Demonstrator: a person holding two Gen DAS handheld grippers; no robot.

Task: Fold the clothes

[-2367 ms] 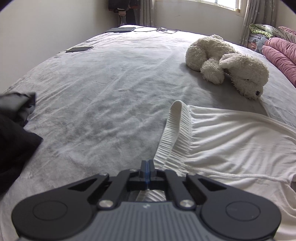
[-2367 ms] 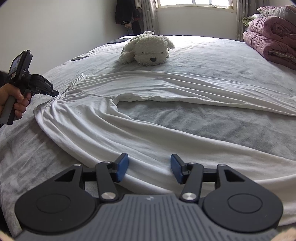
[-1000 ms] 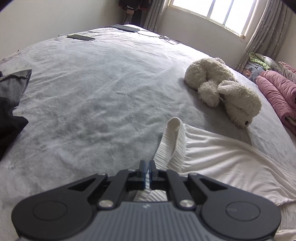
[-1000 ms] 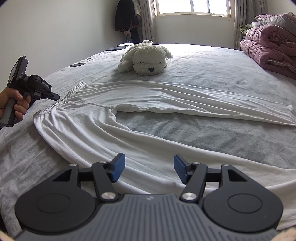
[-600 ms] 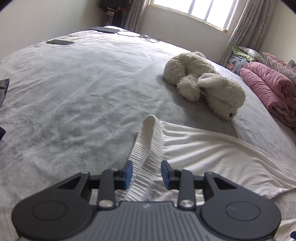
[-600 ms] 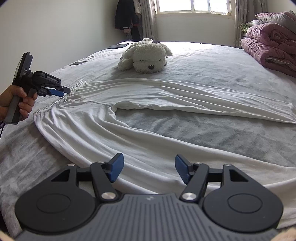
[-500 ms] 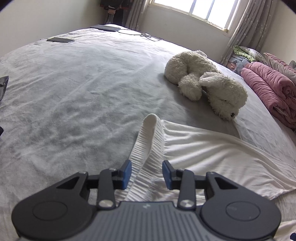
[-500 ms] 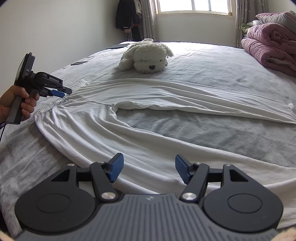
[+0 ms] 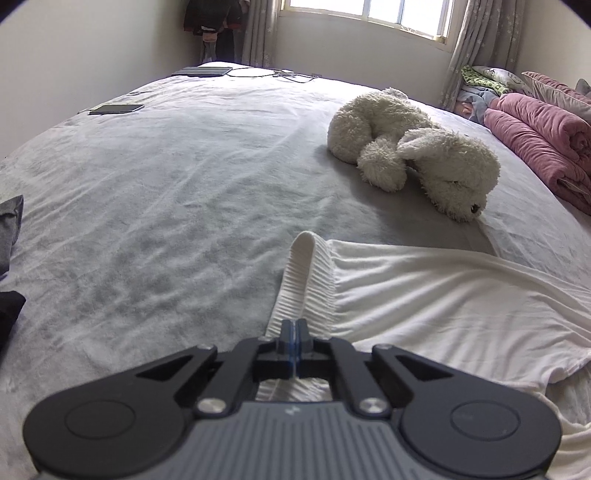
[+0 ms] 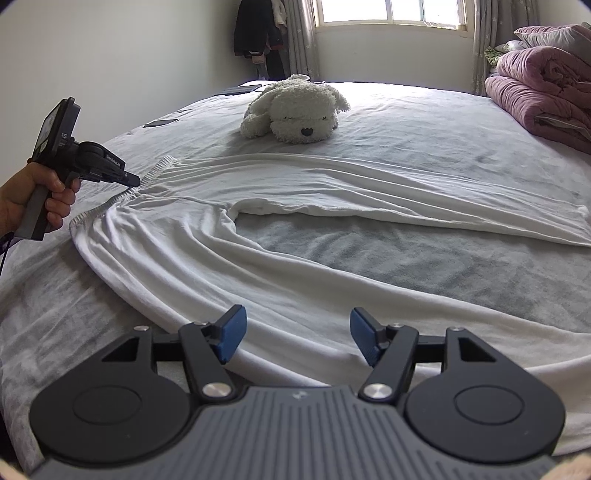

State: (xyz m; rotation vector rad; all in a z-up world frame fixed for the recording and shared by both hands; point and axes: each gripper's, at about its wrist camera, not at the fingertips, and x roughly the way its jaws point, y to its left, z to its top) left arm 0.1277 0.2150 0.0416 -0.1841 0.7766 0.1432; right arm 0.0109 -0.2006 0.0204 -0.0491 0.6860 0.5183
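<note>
White trousers [image 10: 207, 258] are spread flat across a grey bedspread, legs parted in a V. The ribbed elastic waistband [image 9: 306, 280] is pinched and raised into a ridge at its middle. Soft wrinkles are seen along both legs.

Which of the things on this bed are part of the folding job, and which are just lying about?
Job: white trousers, ribbed waistband, left gripper, right gripper.
Lying about: plush dog, pink quilt, phone, tablet.

Grey bed [image 9: 155, 206] across the room; bright window [image 10: 388, 11] on far wall, curtains [image 9: 476, 44] beside it, pale plain wall [image 10: 129, 62] at left.
</note>
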